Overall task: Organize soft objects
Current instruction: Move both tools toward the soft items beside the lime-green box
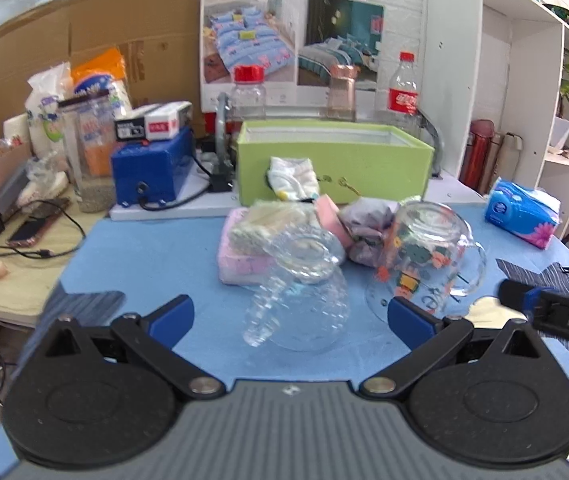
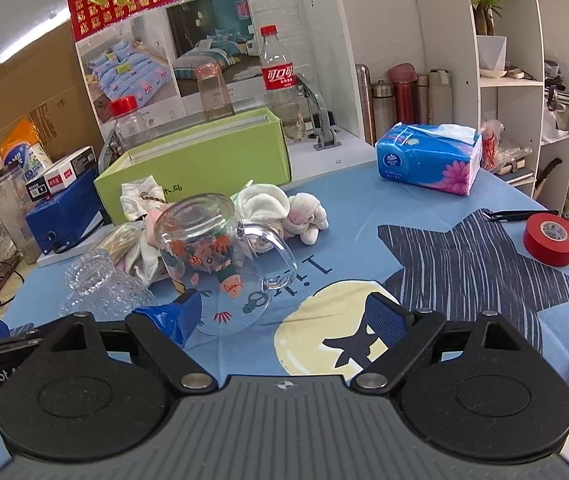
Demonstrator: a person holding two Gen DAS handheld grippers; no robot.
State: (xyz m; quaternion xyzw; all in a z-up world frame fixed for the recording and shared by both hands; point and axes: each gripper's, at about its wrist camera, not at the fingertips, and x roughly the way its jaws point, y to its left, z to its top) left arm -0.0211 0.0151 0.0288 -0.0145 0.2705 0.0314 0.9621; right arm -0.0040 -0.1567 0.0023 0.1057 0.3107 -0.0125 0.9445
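Blue printed cloth (image 2: 364,208) with a dark star and a pale moon covers the counter, which backs onto a white shelving unit (image 2: 524,60) and a wall poster of bedding (image 1: 284,36). Along the far edge of the counter stands an open green box (image 1: 332,160) (image 2: 204,152), with a red-capped soda bottle (image 2: 278,76) and two clear jars behind it. The soft objects lie in a loose pile directly in front of the box: a white patterned sock (image 1: 292,178) leans against the box wall, a pink folded cloth (image 1: 240,252) lies flat below it, and a grey-lilac bundle (image 1: 368,228) sits beside that; in the right wrist view a cream and pink bundle of socks (image 2: 284,208) rests at the pile's right end. Two glass items lie on their sides nearer the front edge: a textured clear mug (image 1: 300,300) (image 2: 104,284) and a clear mug with cartoon prints (image 1: 420,256) (image 2: 212,256), both touching or overlapping the pile. A blue tissue pack (image 2: 428,156) (image 1: 520,212) sits toward the far right corner, and a red tape roll (image 2: 550,238) lies near the right edge. The left gripper (image 1: 290,316) is spread wide and holds nothing, its blue pads flanking the textured mug without contact. The right gripper (image 2: 288,316) is also spread wide and empty, positioned above the front portion of the cloth, with its left pad close to the printed mug. A blue device (image 1: 152,168) and cables occupy the adjoining surface at the left.
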